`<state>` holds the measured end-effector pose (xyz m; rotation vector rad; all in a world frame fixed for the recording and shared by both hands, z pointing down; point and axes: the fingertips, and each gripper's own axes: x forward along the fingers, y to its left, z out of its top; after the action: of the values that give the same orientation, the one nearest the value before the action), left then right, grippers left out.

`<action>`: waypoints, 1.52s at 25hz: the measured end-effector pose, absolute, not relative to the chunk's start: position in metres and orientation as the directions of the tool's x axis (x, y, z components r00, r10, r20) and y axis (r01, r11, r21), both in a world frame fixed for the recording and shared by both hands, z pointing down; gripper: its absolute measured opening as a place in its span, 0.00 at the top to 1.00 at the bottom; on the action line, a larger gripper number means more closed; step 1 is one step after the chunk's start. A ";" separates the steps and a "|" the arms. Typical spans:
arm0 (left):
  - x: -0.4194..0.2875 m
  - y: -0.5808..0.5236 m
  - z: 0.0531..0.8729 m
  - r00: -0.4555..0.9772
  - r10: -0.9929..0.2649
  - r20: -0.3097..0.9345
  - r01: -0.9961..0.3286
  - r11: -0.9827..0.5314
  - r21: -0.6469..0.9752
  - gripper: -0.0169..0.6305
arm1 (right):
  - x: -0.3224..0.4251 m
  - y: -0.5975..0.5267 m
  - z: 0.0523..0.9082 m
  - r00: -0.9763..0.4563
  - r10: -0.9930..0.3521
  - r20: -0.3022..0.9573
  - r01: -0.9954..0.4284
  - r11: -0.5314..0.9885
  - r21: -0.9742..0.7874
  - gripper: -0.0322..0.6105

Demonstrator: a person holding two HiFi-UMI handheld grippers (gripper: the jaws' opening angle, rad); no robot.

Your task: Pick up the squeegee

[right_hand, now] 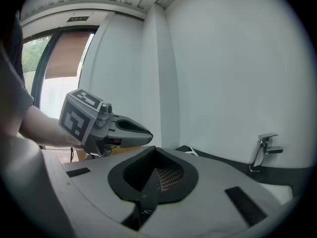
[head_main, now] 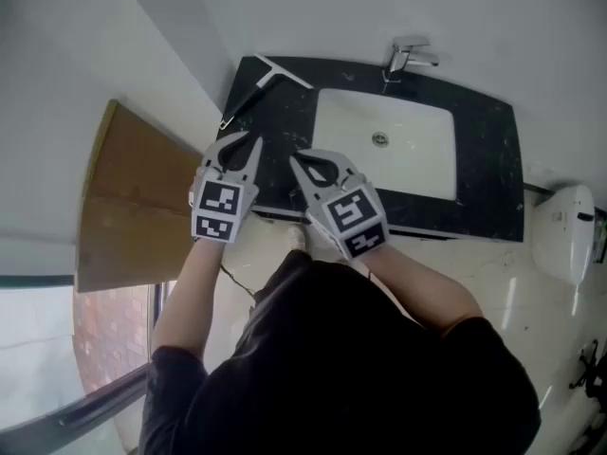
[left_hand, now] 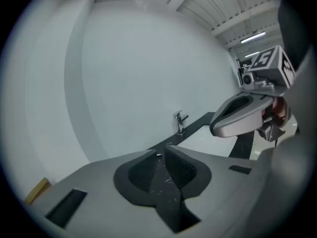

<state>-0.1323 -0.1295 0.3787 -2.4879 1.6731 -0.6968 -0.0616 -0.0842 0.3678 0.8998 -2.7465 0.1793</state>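
The squeegee lies at the far left corner of the black countertop, its dark handle pointing toward me and its pale blade across the far end. My left gripper hovers over the counter's left part, just short of the handle, jaws shut and empty. Beside it my right gripper is over the counter's front, left of the basin, also shut with nothing in it. In the left gripper view the closed tips aim at the wall. The right gripper view shows its closed jaws and the left gripper alongside.
A white sink basin is set in the counter, with a chrome faucet behind it. A brown cardboard sheet leans left of the counter. A white fixture stands at the right. White walls enclose the corner.
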 end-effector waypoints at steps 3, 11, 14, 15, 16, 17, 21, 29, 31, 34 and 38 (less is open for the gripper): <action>-0.148 -0.159 0.387 0.306 -0.882 0.358 -0.853 -0.421 -0.309 0.83 | -0.068 -0.103 0.372 -0.773 -0.569 0.280 -0.601 0.798 -0.038 0.94; -0.182 -0.248 0.433 0.335 -0.825 0.456 -0.805 -0.502 -0.316 0.69 | -0.091 -0.168 0.388 -0.736 -0.592 0.328 -0.638 0.768 -0.046 0.94; -0.195 -0.281 0.462 0.345 -0.792 0.504 -0.793 -0.533 -0.295 0.68 | -0.101 -0.192 0.397 -0.724 -0.596 0.347 -0.650 0.758 -0.054 0.94; -0.200 -0.292 0.471 0.348 -0.783 0.516 -0.790 -0.541 -0.287 0.68 | -0.104 -0.199 0.400 -0.720 -0.598 0.352 -0.655 0.754 -0.058 0.94; -0.204 -0.303 0.478 0.352 -0.775 0.525 -0.788 -0.548 -0.280 0.68 | -0.107 -0.207 0.402 -0.715 -0.601 0.358 -0.660 0.749 -0.061 0.94; -0.207 -0.313 0.486 0.357 -0.767 0.533 -0.786 -0.555 -0.272 0.68 | -0.108 -0.213 0.405 -0.710 -0.603 0.364 -0.665 0.744 -0.064 0.94; -0.215 -0.349 0.515 0.369 -0.738 0.565 -0.781 -0.576 -0.243 0.68 | -0.115 -0.235 0.417 -0.694 -0.606 0.389 -0.680 0.728 -0.079 0.94; -0.217 -0.396 0.567 0.379 -0.674 0.634 -0.770 -0.610 -0.187 0.68 | -0.118 -0.260 0.443 -0.676 -0.601 0.427 -0.702 0.701 -0.124 0.94; -0.218 -0.402 0.576 0.379 -0.664 0.645 -0.774 -0.610 -0.172 0.68 | -0.117 -0.264 0.446 -0.672 -0.603 0.429 -0.708 0.693 -0.134 0.94; -0.219 -0.408 0.589 0.372 -0.645 0.667 -0.778 -0.609 -0.156 0.68 | -0.115 -0.270 0.451 -0.671 -0.604 0.429 -0.710 0.691 -0.138 0.94; -0.223 -0.412 0.595 0.356 -0.646 0.675 -0.792 -0.592 -0.149 0.70 | -0.114 -0.274 0.450 -0.669 -0.609 0.425 -0.717 0.680 -0.154 0.94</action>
<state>-0.2226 -0.4115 0.5950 -2.7481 1.4808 -1.2049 -0.1139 -0.2739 0.4501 1.0453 -2.5541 0.4429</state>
